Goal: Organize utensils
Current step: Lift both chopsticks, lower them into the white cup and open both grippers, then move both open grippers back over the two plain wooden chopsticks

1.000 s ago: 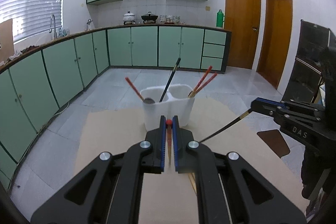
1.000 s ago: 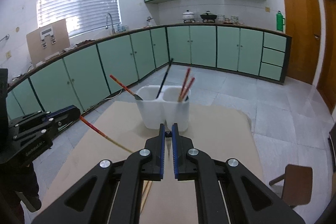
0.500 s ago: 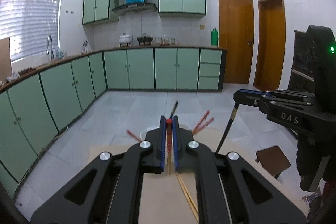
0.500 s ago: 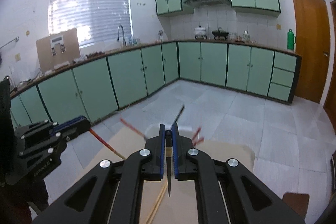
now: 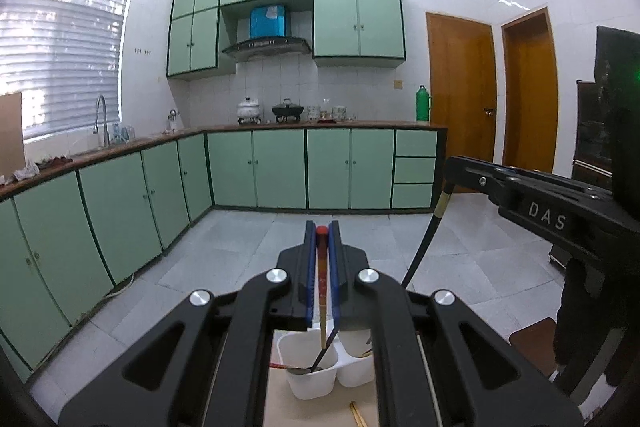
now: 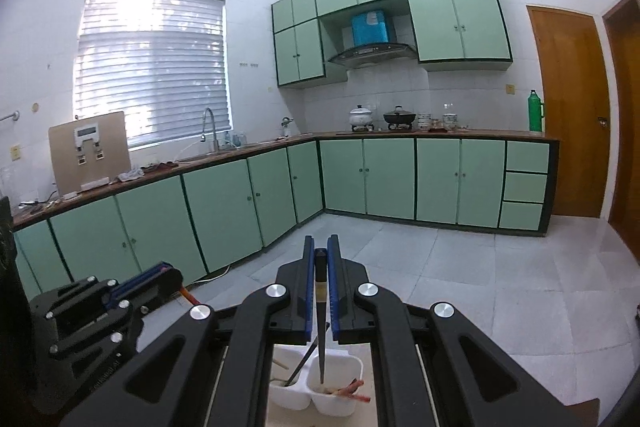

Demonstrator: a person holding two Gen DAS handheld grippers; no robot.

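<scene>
At 6 o'clock below both claws: white 2-cell holder [image 5: 316, 371] on counter [image 5: 320, 413]. Left claw [image 5: 321, 267] clenched on red chopstick [image 5: 322, 291], right claw [image 6: 320, 287] on black chopstick [image 6: 320, 327], tips over separate cells. Risks: mis-sorted drop, rim bounce, tipped holder.

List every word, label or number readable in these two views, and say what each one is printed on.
"DAS": raised letters on the body of the right gripper, seen in the left wrist view.
Embossed lettering on the left gripper, in the right wrist view: too dark and small to read.
Panel on the brown board on the counter: too small to read.
Label on the blue box above the hood: blurred.
</scene>
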